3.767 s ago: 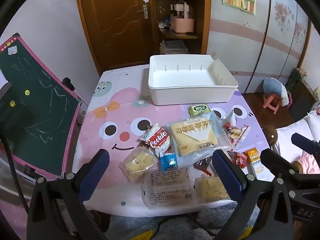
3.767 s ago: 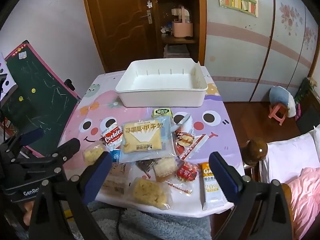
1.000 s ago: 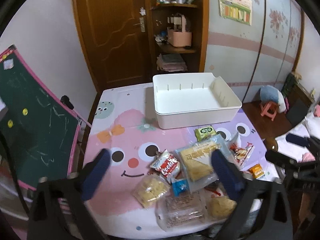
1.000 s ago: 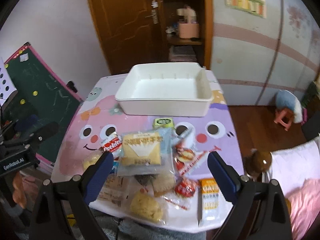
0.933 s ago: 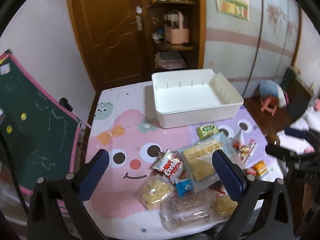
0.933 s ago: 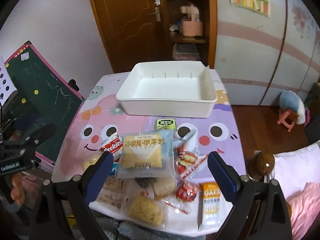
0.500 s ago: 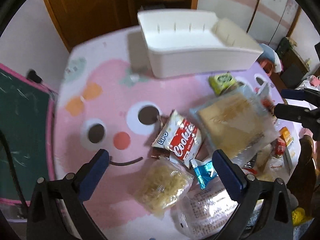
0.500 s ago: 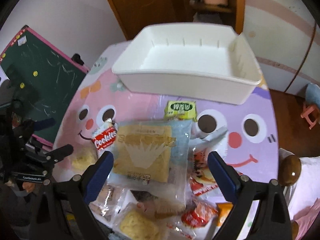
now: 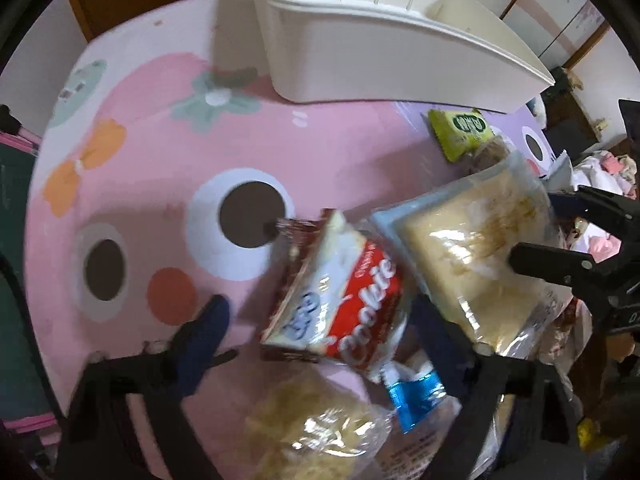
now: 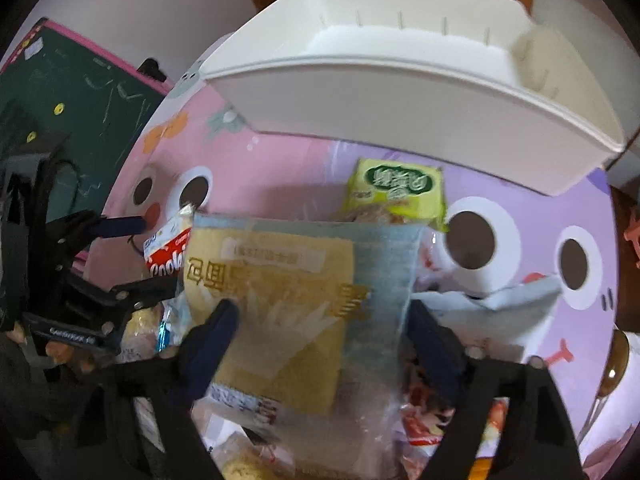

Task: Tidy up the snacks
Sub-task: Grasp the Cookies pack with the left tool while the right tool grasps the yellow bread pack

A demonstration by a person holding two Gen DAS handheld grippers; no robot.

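Two grippers come down on the snack pile at once, and both sets of jaws are closing. The left gripper (image 9: pixel 320 316) straddles the red-and-white cookie pack (image 9: pixel 344 300), which lies tilted on the pink tablecloth (image 9: pixel 160 160); its pads do not press the pack yet, as far as the blurred view shows. The right gripper (image 10: pixel 320 320) brackets the big cracker bag (image 10: pixel 288 288), its left finger over the bag's face, its right finger at the bag's edge — no firm pinch is visible.

Risks, as I judge them: the cookie pack overlaps the cracker bag's corner and a small blue packet (image 9: pixel 414 394), so either closing jaw could drag a neighbour along or snag the other's load. The cracker bag is wide, slick and loosely filled — a pinch on film alone may slip or crush the crackers. The white bin (image 10: pixel 400 92) sits empty just beyond the green packet (image 10: pixel 396 192), and two laden grippers heading there together could collide.
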